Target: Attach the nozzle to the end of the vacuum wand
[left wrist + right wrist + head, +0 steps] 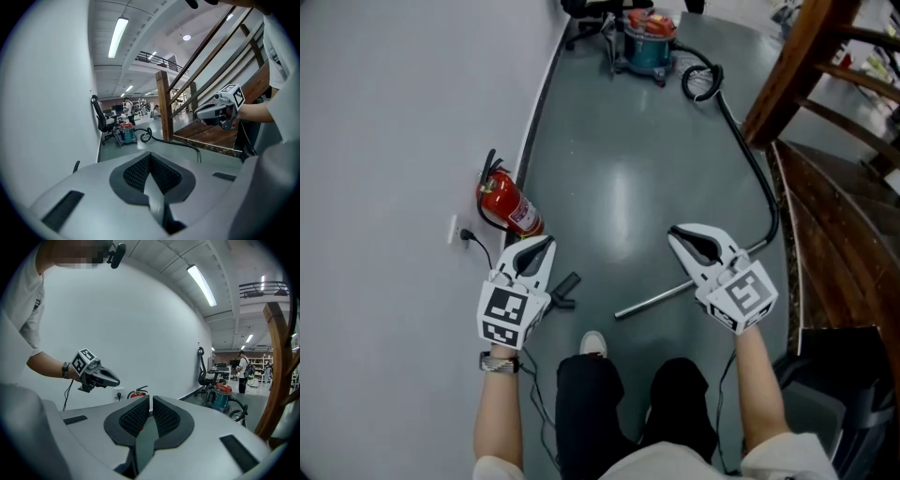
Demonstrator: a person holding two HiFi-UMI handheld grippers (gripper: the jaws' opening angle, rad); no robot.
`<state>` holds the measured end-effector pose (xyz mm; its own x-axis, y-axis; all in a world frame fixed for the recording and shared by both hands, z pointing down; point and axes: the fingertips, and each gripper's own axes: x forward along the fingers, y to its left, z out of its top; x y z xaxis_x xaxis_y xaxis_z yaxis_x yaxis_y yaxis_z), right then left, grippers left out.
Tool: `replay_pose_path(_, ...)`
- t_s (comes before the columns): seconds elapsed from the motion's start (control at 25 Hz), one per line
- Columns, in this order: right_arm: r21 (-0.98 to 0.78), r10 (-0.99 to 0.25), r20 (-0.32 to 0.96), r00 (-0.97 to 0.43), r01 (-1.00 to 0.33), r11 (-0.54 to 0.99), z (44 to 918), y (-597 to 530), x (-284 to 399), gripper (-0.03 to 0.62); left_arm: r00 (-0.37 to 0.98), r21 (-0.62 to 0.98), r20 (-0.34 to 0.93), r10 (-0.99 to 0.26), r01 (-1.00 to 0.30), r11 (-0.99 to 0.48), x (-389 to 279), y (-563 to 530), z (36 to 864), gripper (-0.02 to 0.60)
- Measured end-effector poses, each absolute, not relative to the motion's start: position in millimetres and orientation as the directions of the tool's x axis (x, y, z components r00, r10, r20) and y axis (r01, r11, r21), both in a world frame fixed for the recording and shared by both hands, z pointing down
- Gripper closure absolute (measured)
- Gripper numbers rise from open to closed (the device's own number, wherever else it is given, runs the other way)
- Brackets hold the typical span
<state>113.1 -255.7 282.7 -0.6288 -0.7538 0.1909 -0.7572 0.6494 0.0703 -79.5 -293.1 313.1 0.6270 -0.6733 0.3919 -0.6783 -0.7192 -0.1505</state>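
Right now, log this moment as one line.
left gripper shut, empty | right gripper shut, empty | nozzle on floor | wand on floor, apart from nozzle | attachment not done

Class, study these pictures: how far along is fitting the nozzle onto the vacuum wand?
Nothing done yet: the nozzle lies on the floor, apart from the wand. Nothing in hand: the left gripper and right gripper are shut and empty. To do: pick both up and join them.

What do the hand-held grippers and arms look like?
The left hand-held gripper and right hand-held gripper have pale grey shells, dark ribbed pads, each with a black-and-white marker cube. A thin dark cable trails from each. White short sleeves; wristband on left wrist.
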Motion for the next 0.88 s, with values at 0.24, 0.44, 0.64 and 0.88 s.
replay_pose_path(0.24, 0.075, -0.755, 0.182, -0.63, -0.757, 0.649, 358.2, -259.1, 117.8, 0.565, 0.622, -0.145, 0.362, -0.694, -0.698, -0.701, -77.3, -301.3, 380.2, 0.583)
replay_pose_path(0.44, 0.085, -0.738, 0.176, -0.652, -0.736, 0.671, 402.1, -250.6, 115.6, 0.563, 0.617, -0.154, 0.378, -0.69, -0.694, -0.704, -80.2, -297.1, 429.7, 0.583)
replay_pose_path(0.64, 0.064, -0.713, 0.197, -0.673, -0.717, 0.695, 440.9, -239.3, 117.8, 0.563, 0.636, -0.148, 0.402, -0.658, -0.664, -0.733, -74.9, -281.3, 469.1, 0.581)
replay_pose_path(0.88, 0.026, -0.672, 0.243, -0.7, -0.688, 0.726, 488.5, -237.4, 117.6, 0.562, 0.628, -0.11, 0.45, -0.634, -0.666, -0.738, -78.3, -272.5, 513.6, 0.581)
